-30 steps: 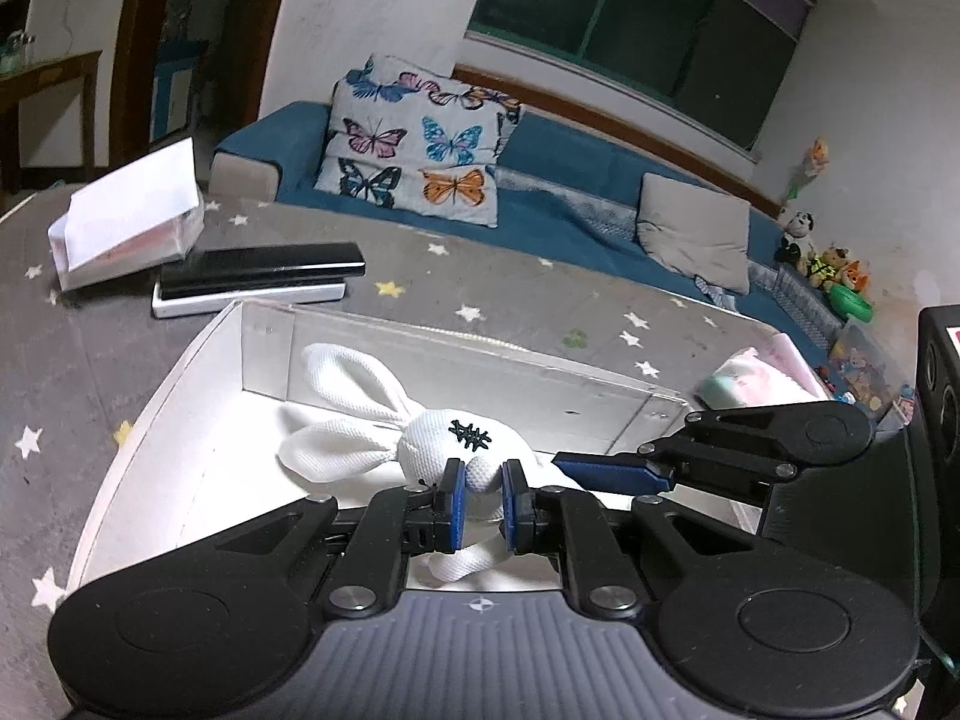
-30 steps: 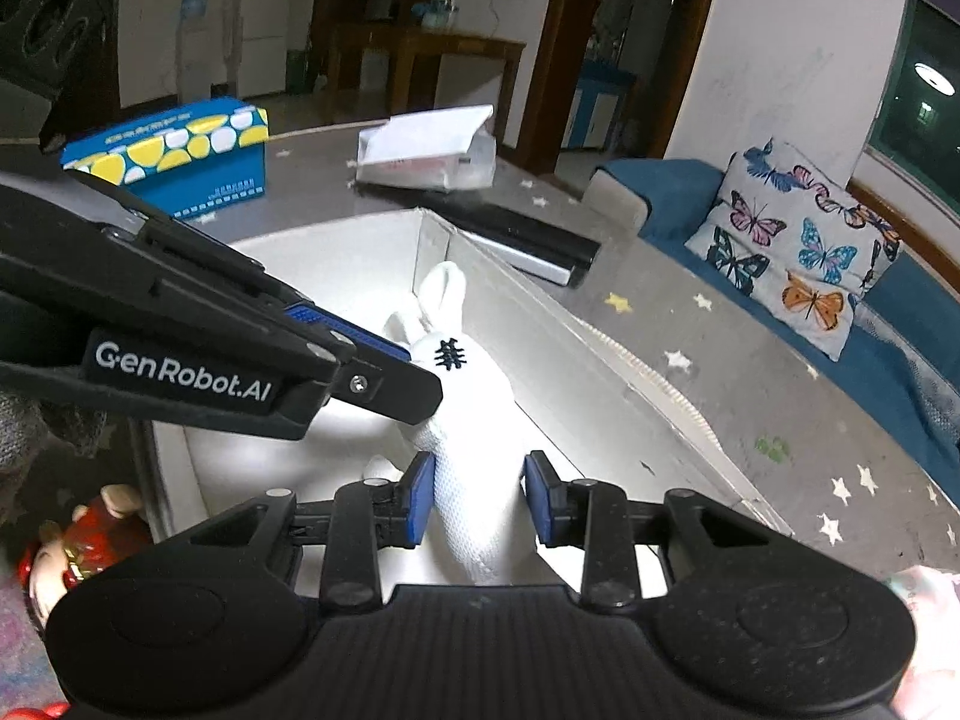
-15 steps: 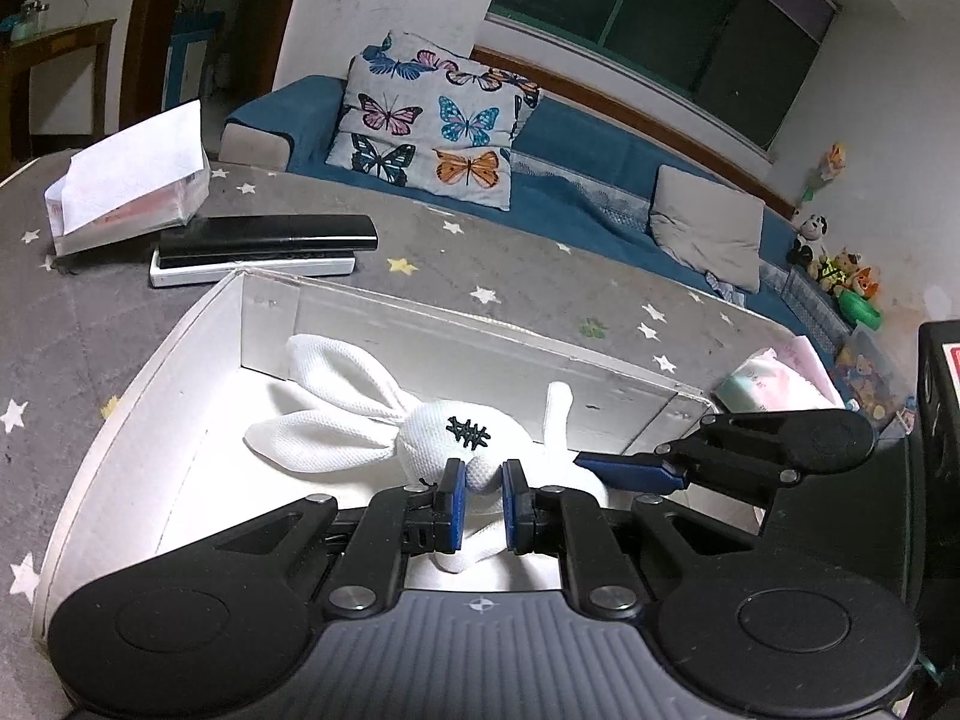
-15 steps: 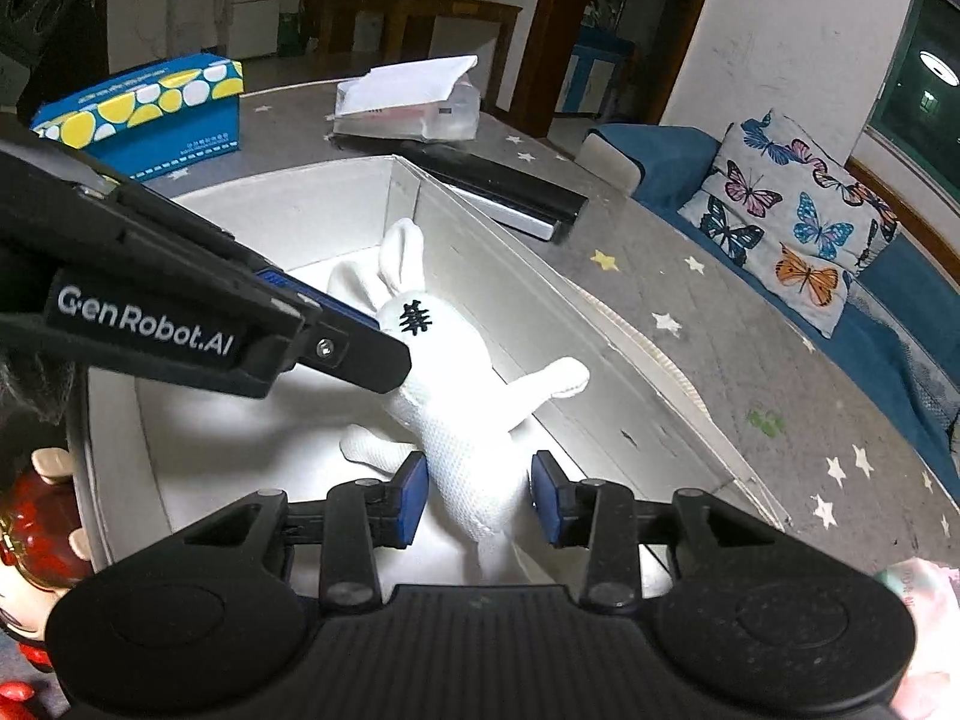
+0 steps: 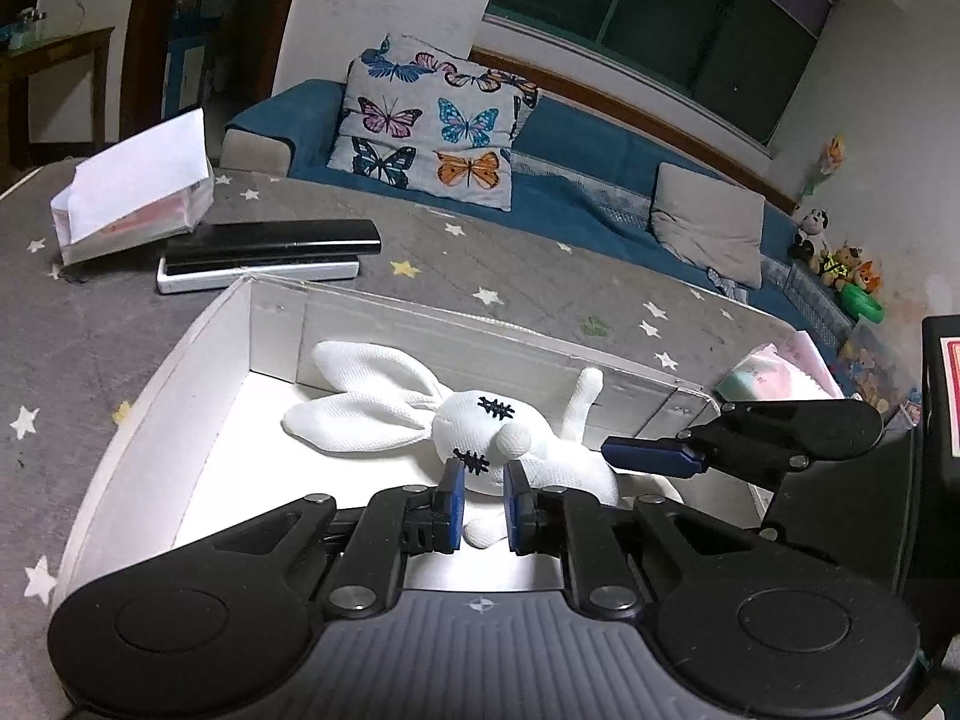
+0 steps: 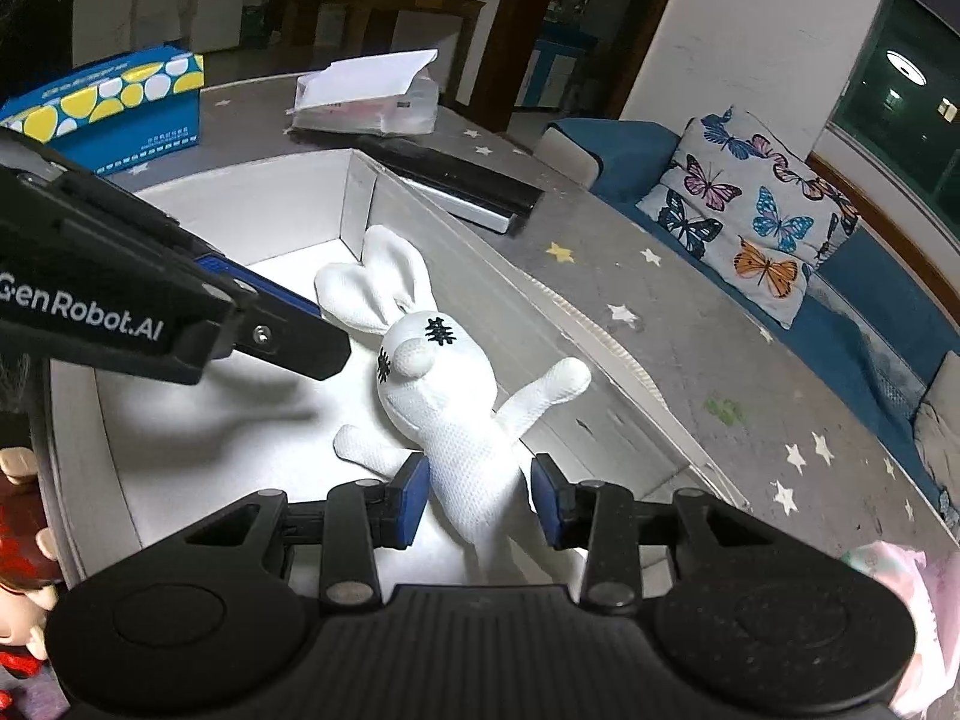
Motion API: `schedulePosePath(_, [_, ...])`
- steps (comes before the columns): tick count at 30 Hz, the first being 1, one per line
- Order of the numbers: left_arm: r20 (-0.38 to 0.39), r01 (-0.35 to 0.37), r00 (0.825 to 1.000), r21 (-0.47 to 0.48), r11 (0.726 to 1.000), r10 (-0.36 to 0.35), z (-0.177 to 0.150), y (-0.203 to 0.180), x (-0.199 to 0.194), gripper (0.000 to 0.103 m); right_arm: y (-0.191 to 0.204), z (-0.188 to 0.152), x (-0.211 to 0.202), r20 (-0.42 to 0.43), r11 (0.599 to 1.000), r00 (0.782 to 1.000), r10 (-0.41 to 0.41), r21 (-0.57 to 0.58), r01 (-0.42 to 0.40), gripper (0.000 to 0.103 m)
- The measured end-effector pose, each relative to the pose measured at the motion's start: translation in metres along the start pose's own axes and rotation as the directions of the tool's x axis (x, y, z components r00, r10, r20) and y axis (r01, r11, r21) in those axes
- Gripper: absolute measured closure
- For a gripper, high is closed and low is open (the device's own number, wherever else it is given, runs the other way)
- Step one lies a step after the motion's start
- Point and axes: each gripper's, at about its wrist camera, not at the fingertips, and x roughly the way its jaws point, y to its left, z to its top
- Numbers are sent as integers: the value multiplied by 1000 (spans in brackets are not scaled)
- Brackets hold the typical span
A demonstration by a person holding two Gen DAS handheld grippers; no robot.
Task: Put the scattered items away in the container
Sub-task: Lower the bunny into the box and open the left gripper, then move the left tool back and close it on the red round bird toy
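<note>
Inside white box (image 6: pixel 198 228), white plush rabbit (image 6: pixel 444 384), face-up.

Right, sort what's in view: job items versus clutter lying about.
Job: white rabbit toy, white box, left gripper, right gripper.

Lying about: tissue box, black remote, butterfly pillow, red figurine.

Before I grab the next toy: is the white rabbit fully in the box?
Yes, it is in. The rabbit lies on its back on the box floor, ears toward the far corner, one arm against the wall.
</note>
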Motion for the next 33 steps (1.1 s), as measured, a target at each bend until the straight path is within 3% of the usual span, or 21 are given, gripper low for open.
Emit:
schedulePosePath(10, [51,11,999,44,999,-13,-10,-10,-39,86,1,-11,-41,77,996,996,-41,86,34,58])
schedulePosePath(20, [93,7,996,33,999,-10,-35,-7,-83,86,17,-36,-100,180,988,980,-87,143,62,41])
schedulePosePath(22, [102,3,995,36,999,-7,-40,-7,-91,86,23,-42,-111,196,987,976,-91,146,63,33])
schedulePosePath(26, [113,-10,994,46,999,5,-53,-6,-105,85,35,-55,-132,229,986,969,-91,159,55,32])
schedulePosePath(33, [110,-24,994,53,998,18,-75,-3,-121,84,60,-72,-157,266,985,961,-76,167,32,20])
